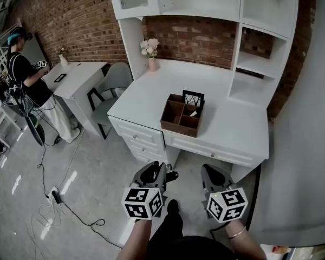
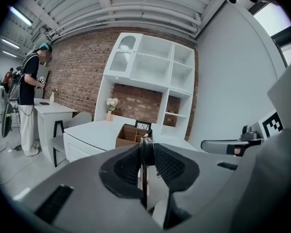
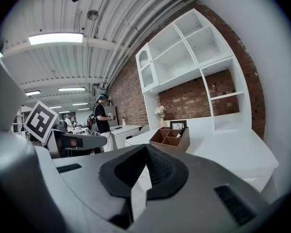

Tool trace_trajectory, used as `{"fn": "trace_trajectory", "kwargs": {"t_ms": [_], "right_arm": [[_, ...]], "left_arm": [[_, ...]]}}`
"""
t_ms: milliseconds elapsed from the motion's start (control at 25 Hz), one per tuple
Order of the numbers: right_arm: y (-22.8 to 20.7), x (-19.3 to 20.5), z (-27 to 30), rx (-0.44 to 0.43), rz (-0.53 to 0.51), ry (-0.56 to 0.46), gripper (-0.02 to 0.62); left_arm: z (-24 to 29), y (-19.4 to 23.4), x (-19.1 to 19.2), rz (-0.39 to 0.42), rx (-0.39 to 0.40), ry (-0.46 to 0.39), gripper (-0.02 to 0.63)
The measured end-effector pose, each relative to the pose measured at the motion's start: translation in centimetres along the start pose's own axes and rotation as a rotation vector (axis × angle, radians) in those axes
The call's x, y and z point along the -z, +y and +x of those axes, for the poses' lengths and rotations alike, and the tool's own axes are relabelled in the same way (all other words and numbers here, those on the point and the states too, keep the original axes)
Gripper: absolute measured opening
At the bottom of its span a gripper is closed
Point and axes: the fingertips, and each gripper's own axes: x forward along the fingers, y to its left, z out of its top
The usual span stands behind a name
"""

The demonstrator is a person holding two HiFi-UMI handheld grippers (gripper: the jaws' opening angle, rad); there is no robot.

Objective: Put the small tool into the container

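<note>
A brown wooden container (image 1: 180, 116) with several compartments stands on the white desk (image 1: 233, 126); it also shows in the left gripper view as the container (image 2: 128, 135) and in the right gripper view as the container (image 3: 170, 138). My left gripper (image 1: 163, 171) hangs low in front of the desk, shut on a small dark tool (image 1: 171, 174). Between the pads, that thin tool (image 2: 146, 154) stands on edge. My right gripper (image 1: 209, 172) is beside it, pads together with nothing between them. A small item (image 3: 181, 130) pokes up from one compartment.
A framed picture (image 1: 193, 98) stands behind the container and a pink vase of flowers (image 1: 151, 56) sits at the desk's back left. A grey chair (image 1: 111, 85) and a second desk with a person (image 1: 21, 69) are at left. Cables (image 1: 54, 196) lie on the floor. A grey wall (image 1: 309, 145) is at right.
</note>
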Motion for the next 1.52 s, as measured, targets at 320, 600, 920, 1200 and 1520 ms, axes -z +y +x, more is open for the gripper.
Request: {"fn": "trace_trajectory", "kwargs": {"t_ms": [320, 600, 920, 1200, 1520], "right_arm": [[-2.6, -2.4, 9.9, 0.035, 0.035, -0.001, 0.005], [-4.7, -4.0, 16.4, 0.087, 0.054, 0.003, 0.005], [-7.0, -4.5, 20.2, 0.15, 0.069, 0.006, 0.005], [-8.6, -5.2, 21.7, 0.177, 0.079, 0.001, 0.005], [-11.3, -6.7, 23.4, 0.184, 0.078, -0.018, 0.005]], "left_arm": [[8.0, 5.8, -3.2, -0.003, 0.037, 0.024, 0.084], [14.2, 9.3, -6.7, 0.008, 0.092, 0.017, 0.084], [19.1, 11.3, -9.7, 0.018, 0.149, -0.003, 0.084], [22.0, 12.0, -12.2, -0.009, 0.167, -0.033, 0.084], [25.8, 11.5, -14.3, -0.001, 0.183, -0.053, 0.084]]}}
